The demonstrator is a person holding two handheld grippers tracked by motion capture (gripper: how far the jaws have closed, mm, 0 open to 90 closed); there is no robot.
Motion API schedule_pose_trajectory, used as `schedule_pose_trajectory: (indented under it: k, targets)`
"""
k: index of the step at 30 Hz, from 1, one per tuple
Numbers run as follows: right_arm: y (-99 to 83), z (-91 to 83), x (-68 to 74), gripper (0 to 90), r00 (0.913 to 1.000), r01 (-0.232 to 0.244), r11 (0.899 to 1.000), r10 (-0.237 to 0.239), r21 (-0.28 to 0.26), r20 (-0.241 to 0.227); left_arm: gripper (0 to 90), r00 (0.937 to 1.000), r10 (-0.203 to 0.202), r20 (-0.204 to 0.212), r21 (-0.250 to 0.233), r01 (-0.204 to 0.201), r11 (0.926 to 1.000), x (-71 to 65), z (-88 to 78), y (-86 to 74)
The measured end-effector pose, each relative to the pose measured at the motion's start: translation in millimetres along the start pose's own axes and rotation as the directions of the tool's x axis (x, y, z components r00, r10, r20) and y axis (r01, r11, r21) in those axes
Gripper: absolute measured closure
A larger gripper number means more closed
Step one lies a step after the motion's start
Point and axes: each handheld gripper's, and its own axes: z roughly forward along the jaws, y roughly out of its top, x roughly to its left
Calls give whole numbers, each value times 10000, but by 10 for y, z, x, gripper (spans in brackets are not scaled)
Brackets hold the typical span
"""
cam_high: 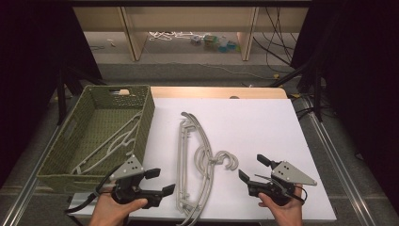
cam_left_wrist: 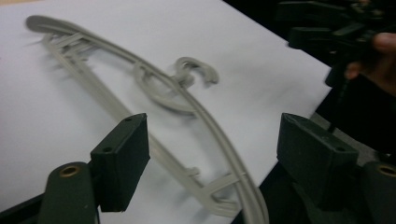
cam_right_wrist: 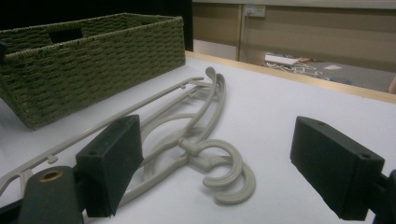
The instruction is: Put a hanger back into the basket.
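We see two grey hangers stacked on the white tabletop, lying lengthwise from the near edge toward the middle, just right of the basket that stands along the left edge with another hanger already inside. Their hooks curl toward the right, side by side. The left gripper sits at the near edge between basket and hangers, its jaws wide apart and empty, the nearest hanger's curved shoulder running between them but untouched. The right gripper rests near the hooks, jaws likewise spread with nothing held. We judge these hangers to be light, stiff moulded plastic, smooth enough to slip in the pads and thin enough to flex a little if lifted from one end. They overlap, so lifting one could drag the other along. We would take the top one by the neck just below its hook, or across the curved shoulder where the jaws can close on a single bar, keeping the grip near the middle so it hangs level.
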Motion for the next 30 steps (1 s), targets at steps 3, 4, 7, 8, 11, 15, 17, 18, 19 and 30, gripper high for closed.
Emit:
schedule_pose_trajectory:
  k: [3,4,7,8,11,15,17,18,19,30]
  targets:
    - [-1,1,4,177,10000,9,10000,-9,-33,-16,247,9997,47,223,-23,-47,10000,-74,22,24]
    - [-1,0,4,177,10000,25,10000,-25,-34,1,248,9998,37,174,65,-39,10000,-94,45,35]
    - [-3,2,-2,176,10000,6,10000,-6,-15,-28,225,9999,-113,47,-125,113,9999,-144,140,57]
    - [-3,2,-2,176,10000,6,10000,-6,-15,-28,225,9979,-395,523,139,388,9992,-162,208,65]
    - [1,-1,1,176,10000,8,9999,-8,-102,-32,216,9978,49,662,576,-87,9983,-258,441,117]
    - [6,-24,14,170,9997,-241,9997,241,66,10,213,9980,297,566,599,-331,9977,-276,633,168]
    - [6,-31,4,156,9994,-358,9993,358,52,-15,194,9975,525,481,492,-548,9973,-260,702,185]
    - [6,-31,4,156,9994,-358,9993,358,52,-15,194,9977,596,319,464,-611,9971,-254,724,189]
    - [7,-36,1,156,9994,-340,9994,340,42,5,193,9972,716,205,319,-722,9969,-232,763,191]
    - [3,-26,15,154,9993,-361,9993,361,-136,50,191,9976,641,-280,353,-631,9974,-38,902,89]
